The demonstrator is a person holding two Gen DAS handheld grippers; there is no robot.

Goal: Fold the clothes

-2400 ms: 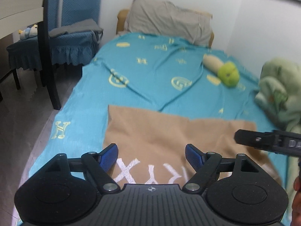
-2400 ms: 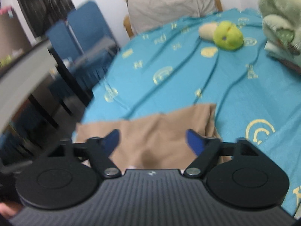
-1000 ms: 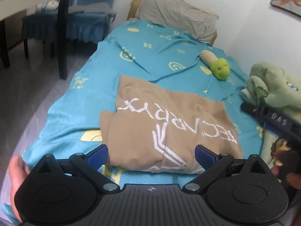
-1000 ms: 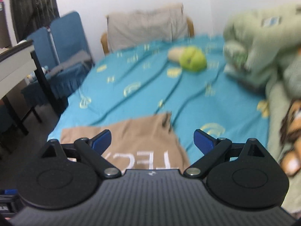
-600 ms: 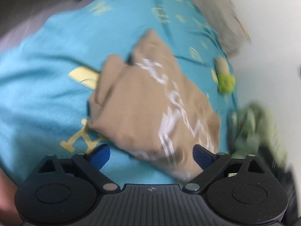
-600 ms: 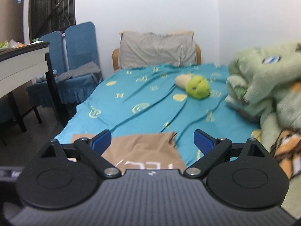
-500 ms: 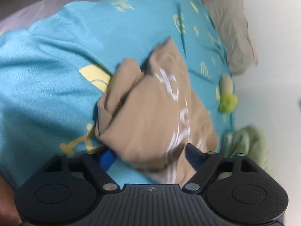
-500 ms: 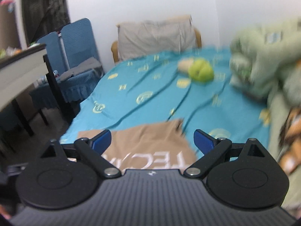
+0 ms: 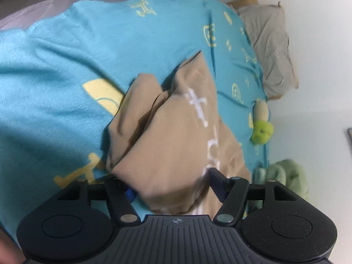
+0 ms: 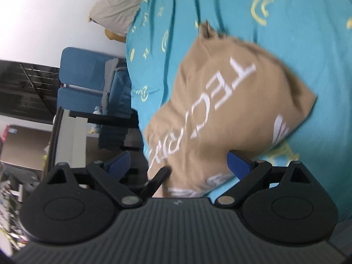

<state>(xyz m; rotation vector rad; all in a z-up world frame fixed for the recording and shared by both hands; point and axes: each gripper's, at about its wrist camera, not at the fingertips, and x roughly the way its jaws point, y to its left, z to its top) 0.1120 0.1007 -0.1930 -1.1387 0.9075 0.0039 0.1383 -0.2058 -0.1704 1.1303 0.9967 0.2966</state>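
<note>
left gripper [image 9: 172, 184]: jaws closing around tan shirt [image 9: 176, 136] near edge | right gripper [image 10: 178, 165]: spread apart, shirt between, unclamped | risk: left pinches only top layer, fold slumps on bed [image 9: 55, 66]

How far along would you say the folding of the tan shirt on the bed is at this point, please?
Done: the tan shirt lies folded into a thick, layered bundle on the teal bedspread. In hand: the left hand-held gripper is closing around its near edge, and the right hand-held gripper, open, straddles the same bundle. Left: probably one last fold or tidying the loose flap.
</note>
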